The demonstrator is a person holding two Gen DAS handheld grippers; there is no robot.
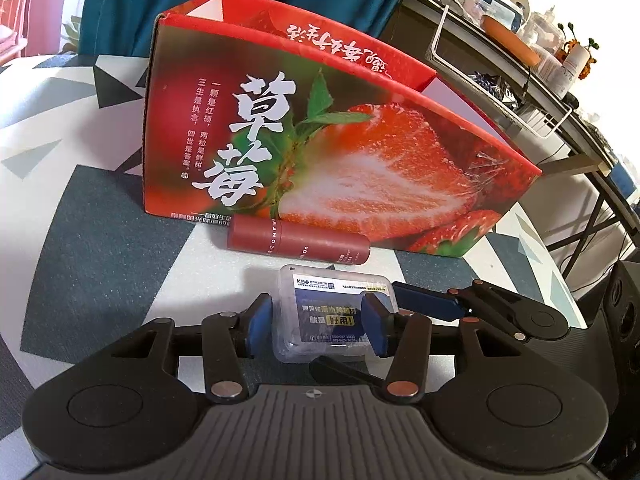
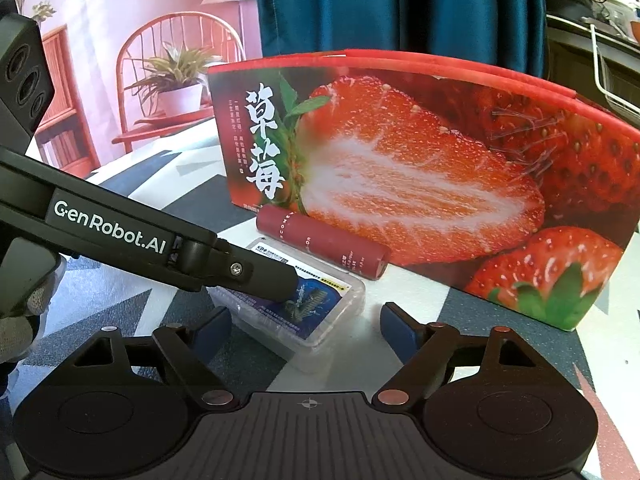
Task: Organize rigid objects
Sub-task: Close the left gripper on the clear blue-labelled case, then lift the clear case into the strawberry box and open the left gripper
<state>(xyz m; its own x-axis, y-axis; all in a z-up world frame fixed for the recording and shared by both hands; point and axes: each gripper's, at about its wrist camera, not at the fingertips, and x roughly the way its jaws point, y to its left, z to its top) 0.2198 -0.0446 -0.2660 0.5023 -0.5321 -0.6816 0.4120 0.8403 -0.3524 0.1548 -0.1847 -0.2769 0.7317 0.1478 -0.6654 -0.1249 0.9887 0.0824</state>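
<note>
Over the clear case (image 1: 334, 316), both grippers angle downward.

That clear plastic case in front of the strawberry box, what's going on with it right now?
A person is working with a handheld gripper in each hand. The left gripper has its blue pads on either side of the clear plastic case, which lies on the patterned tabletop. The right gripper hovers open just beside the case, holding nothing. A dark red tube lies against the foot of the strawberry box. Neither item is in the box yet.
</note>
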